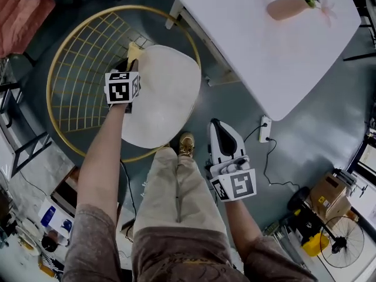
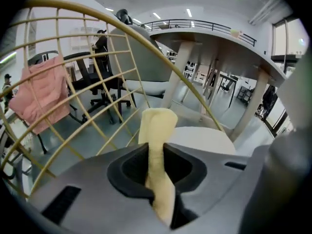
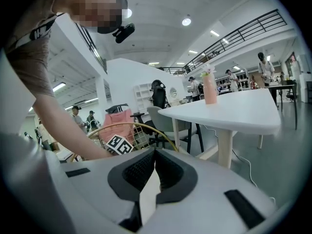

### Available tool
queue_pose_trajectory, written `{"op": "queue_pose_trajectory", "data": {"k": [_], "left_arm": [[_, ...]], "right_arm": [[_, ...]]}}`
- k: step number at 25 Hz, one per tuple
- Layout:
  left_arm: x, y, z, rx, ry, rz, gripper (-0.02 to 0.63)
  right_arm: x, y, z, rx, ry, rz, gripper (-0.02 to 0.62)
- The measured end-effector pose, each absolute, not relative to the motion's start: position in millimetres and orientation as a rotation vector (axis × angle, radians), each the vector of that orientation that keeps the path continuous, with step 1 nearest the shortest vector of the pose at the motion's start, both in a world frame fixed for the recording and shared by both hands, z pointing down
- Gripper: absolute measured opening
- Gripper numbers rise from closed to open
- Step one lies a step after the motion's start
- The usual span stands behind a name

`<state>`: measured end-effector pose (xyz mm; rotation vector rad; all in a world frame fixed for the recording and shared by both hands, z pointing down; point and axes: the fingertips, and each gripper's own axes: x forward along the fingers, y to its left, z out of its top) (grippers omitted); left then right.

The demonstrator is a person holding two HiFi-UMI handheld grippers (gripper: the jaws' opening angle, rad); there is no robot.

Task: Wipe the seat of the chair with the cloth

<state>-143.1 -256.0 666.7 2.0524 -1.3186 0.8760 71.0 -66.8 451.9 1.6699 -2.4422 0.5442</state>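
The cloth (image 2: 157, 126) is clenched in the jaws of the left gripper (image 2: 155, 177) at ten o'clock on the seat (image 1: 164, 96), poised for wiping. The right gripper (image 3: 152, 177) is held aside at five o'clock, jaws closed and empty.

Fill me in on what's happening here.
A person is holding a gripper in each hand and standing over a gold wire chair with a white seat. The left gripper is shut on a yellow cloth, held at the seat's far edge. Whether the cloth touches the seat isn't clear. The right gripper hangs by the person's leg, closed and empty, away from the chair.
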Motion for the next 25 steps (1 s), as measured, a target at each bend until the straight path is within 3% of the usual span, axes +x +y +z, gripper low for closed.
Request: {"op": "queue_pose_trajectory", "data": {"k": [13,25], "left_arm": [[-76.7,-248.1,707.5,2.012,-1.182,0.952,0.072],[30.1,-156.2,715.3,2.139,-0.859,0.97,0.072]], "right_arm": [[85.5,-65.5,467.1,1.653,-2.415,0.581,0.026],[96.6,-59.3,469.2,1.697,-2.398,0.631,0.026]]}}
